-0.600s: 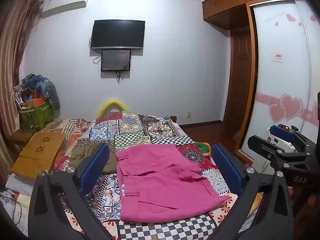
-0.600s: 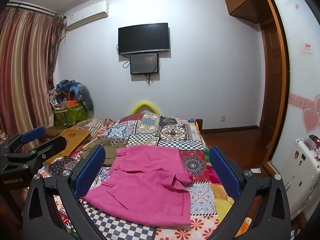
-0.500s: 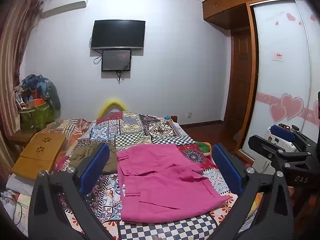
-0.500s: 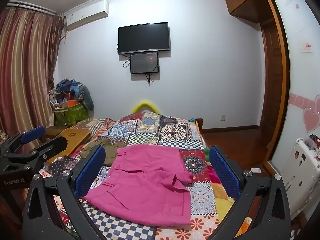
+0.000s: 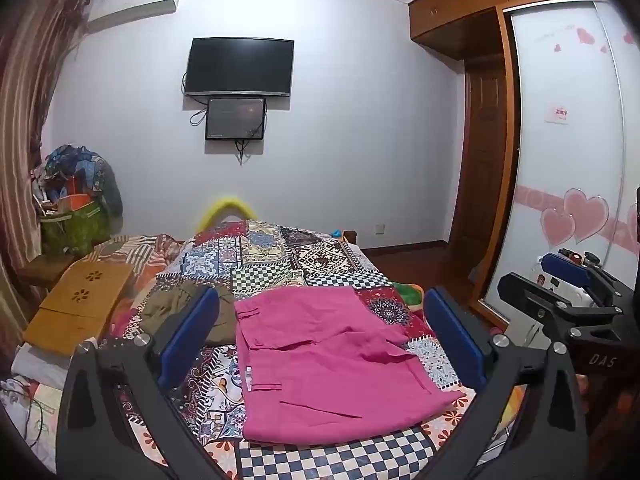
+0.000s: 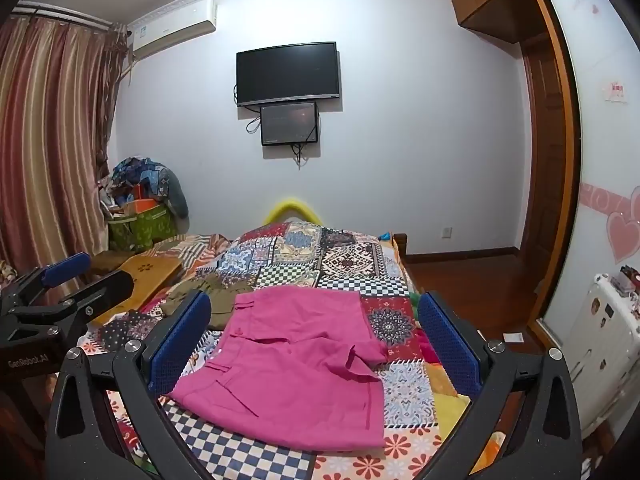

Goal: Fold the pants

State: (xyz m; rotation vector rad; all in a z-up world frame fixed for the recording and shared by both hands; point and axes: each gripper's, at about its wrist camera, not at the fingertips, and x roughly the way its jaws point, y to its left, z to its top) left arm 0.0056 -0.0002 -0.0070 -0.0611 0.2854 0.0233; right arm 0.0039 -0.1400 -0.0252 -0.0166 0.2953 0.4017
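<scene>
Pink pants [image 5: 320, 360] lie folded in a flat block on the patchwork bedspread [image 5: 272, 256], waistband to the left; they also show in the right wrist view [image 6: 296, 364]. My left gripper [image 5: 320, 340] is open and empty, held above the near end of the bed with the pants seen between its blue pads. My right gripper [image 6: 316, 344] is open and empty too, at a like height. Each gripper shows at the edge of the other's view: the right one [image 5: 568, 304] and the left one [image 6: 52, 300].
An olive garment [image 5: 180, 312] lies left of the pants. A wooden lap tray [image 5: 80, 300] sits on the bed's left side. A cluttered green bag [image 5: 72, 224] stands by the curtain. A wardrobe [image 5: 568, 160] and white appliance [image 6: 600, 344] are on the right.
</scene>
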